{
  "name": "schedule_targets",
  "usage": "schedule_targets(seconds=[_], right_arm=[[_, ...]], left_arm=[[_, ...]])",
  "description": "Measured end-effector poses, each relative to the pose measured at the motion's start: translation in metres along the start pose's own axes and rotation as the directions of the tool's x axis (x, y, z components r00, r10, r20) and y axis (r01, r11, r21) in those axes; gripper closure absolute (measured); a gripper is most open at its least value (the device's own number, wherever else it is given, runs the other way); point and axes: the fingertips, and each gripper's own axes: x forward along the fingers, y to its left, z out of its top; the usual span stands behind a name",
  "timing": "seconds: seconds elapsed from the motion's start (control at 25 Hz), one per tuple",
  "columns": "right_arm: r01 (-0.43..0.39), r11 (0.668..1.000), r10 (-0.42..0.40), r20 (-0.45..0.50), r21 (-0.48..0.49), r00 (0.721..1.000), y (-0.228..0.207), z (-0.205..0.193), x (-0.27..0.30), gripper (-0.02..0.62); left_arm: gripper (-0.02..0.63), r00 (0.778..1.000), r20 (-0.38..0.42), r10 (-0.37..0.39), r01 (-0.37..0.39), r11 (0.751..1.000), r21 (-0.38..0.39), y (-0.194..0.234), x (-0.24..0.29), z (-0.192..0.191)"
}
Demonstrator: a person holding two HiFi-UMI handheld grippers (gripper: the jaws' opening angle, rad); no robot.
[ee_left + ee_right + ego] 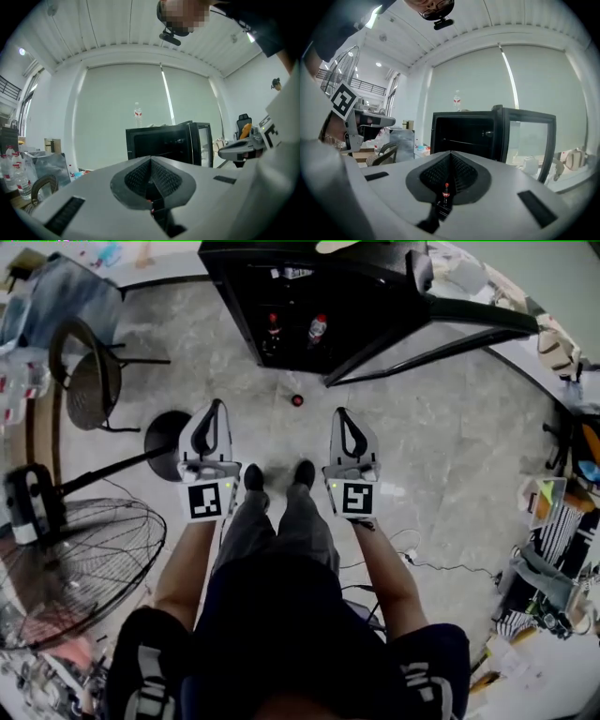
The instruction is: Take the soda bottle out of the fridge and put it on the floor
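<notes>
A small soda bottle point(297, 399) with a red cap stands upright on the floor, between the open black fridge point(291, 287) and my feet. In the right gripper view the soda bottle point(446, 192) shows through the notch below the jaws. My left gripper point(218, 406) and right gripper point(339, 413) are held side by side at waist height, pointing at the fridge, well short of the bottle. Both are shut with nothing between their fingers. Two bottles point(318, 329) stand inside the fridge. The fridge point(164, 140) fills the middle of the left gripper view, behind my shut left gripper point(151, 160).
The fridge door point(441, 334) hangs open to the right. A water bottle point(457, 101) stands on top of the fridge point(487, 136). A standing fan point(75, 568) and a chair point(89, 381) are on the left, and cluttered shelves point(553, 521) on the right. A cable point(422, 563) lies on the floor.
</notes>
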Motion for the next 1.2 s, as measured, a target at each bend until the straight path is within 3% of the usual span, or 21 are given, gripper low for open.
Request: schedule_targets(seconds=[0.24,0.64,1.2], right_arm=[[0.022,0.999,-0.022,0.015,0.030,1.000,-0.010,0.047,-0.021,0.575],[0.036,0.999,-0.036,0.038,-0.001,0.999,-0.017,0.109,-0.049,0.575],[0.038,0.999,-0.037,0.026,-0.008,0.999,0.004,0.150,-0.075,0.575]], left_arm=[[0.582,1.000,0.010,0.000,0.000,1.000,0.009,-0.006,-0.015,0.036],[0.583,0.999,0.028,0.029,-0.029,1.000,-0.002,-0.008,-0.040,0.088],[0.582,0.997,0.038,0.069,-0.068,0.997,-0.029,0.011,-0.069,0.125]])
